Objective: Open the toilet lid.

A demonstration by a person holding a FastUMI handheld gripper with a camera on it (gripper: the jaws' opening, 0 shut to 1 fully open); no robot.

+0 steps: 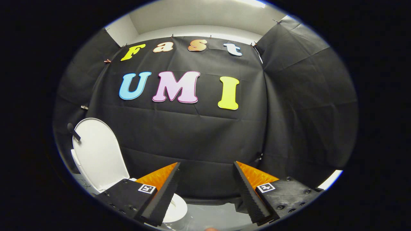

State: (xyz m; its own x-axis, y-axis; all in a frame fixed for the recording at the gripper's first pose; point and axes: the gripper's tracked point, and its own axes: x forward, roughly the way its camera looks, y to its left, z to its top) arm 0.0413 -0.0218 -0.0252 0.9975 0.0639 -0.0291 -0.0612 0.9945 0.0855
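The toilet lid [96, 154] already stands upright, leaning back toward the black cloth wall, its long axis running up from the bowl [176, 210]. From the tool [205, 192] it lies off to the left, well apart. The tool's fingers are spread wide with nothing between them, so the job looks done.

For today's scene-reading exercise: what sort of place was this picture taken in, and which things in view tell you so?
Probably a mock bathroom set up inside a recording booth. A white toilet stands with its lid raised against a draped black cloth wall. The open gripper holds nothing, its fingers apart beside the bowl.
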